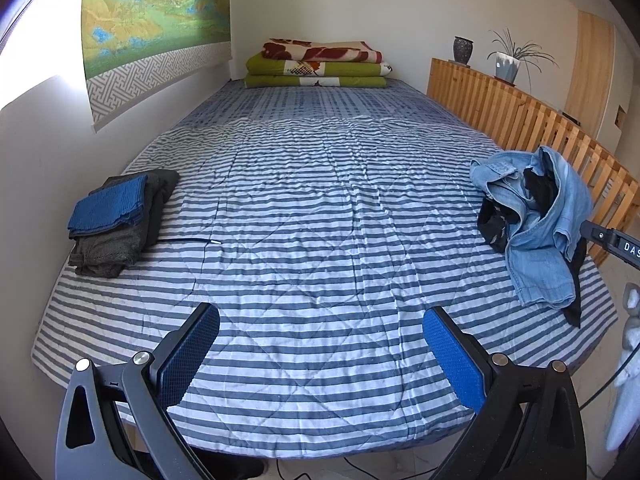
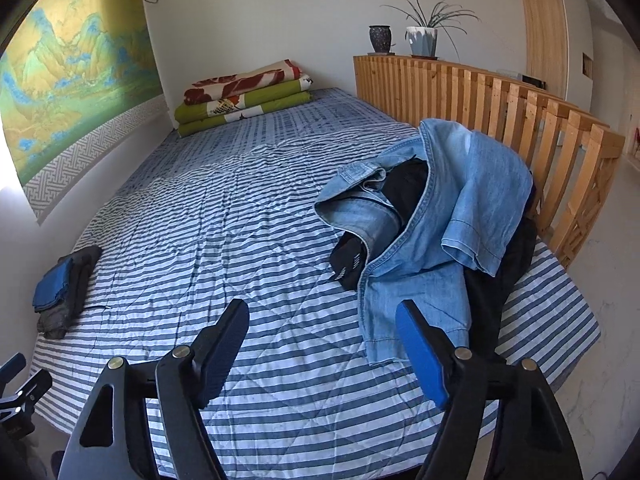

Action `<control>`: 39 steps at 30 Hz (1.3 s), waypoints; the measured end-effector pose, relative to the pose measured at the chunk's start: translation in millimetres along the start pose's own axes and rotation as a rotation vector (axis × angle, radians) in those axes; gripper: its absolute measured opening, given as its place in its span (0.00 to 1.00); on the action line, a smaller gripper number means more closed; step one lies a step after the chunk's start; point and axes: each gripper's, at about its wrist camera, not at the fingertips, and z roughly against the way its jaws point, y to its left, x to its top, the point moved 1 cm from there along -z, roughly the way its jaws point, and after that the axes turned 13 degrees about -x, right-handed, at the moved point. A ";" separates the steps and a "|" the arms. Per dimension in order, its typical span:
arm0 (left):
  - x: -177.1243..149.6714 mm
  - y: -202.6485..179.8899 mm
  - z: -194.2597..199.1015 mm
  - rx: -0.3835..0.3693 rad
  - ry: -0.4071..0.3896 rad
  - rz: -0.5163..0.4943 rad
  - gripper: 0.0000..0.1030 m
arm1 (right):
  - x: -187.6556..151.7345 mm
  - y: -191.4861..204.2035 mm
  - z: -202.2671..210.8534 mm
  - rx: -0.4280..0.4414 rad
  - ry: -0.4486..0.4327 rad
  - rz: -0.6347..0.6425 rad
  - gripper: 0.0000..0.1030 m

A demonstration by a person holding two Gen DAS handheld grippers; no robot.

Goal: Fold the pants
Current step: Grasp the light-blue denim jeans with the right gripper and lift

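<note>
A heap of light blue denim pants (image 1: 536, 220) (image 2: 436, 216), tangled with a black garment (image 2: 404, 188), lies crumpled at the right side of the striped bed (image 1: 312, 208) (image 2: 224, 232). A stack of folded clothes (image 1: 120, 216) (image 2: 62, 284), blue on top of dark grey, rests at the left edge. My left gripper (image 1: 322, 326) hovers open above the bed's near edge with nothing between its fingers. My right gripper (image 2: 322, 320) is open too, just short of the denim's lower hem. Part of the right tool (image 1: 612, 240) shows behind the heap in the left wrist view.
Folded green and floral blankets (image 1: 320, 66) (image 2: 244, 96) lie at the far end. A slatted wooden rail (image 1: 532, 120) (image 2: 500, 96) runs along the right side, with a vase (image 2: 380, 38) and potted plant (image 2: 424, 40) on top. A wall with a landscape scroll (image 1: 156, 12) bounds the left.
</note>
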 end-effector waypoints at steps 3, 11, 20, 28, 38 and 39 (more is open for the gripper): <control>2.2 1.1 -7.8 0.009 0.007 0.005 0.99 | 8.2 -11.6 -14.8 -0.019 0.011 -0.012 0.62; 11.6 -3.3 -20.2 0.015 -0.005 0.016 0.98 | 30.6 -26.3 -38.7 -0.081 -0.001 -0.002 0.56; 15.0 -15.7 -28.5 0.020 0.000 -0.028 0.97 | 36.8 -23.2 -40.4 -0.099 -0.037 0.002 0.54; 11.9 3.8 -26.3 0.055 -0.002 -0.004 0.97 | 48.1 -20.5 -61.9 -0.131 -0.068 0.030 0.44; 2.5 48.5 -15.7 0.121 -0.009 0.051 0.97 | 118.7 -69.6 -150.7 -0.190 0.056 -0.065 0.46; 1.5 52.6 -14.5 0.127 -0.010 0.054 0.97 | 125.5 -72.8 -158.9 -0.187 0.075 -0.064 0.50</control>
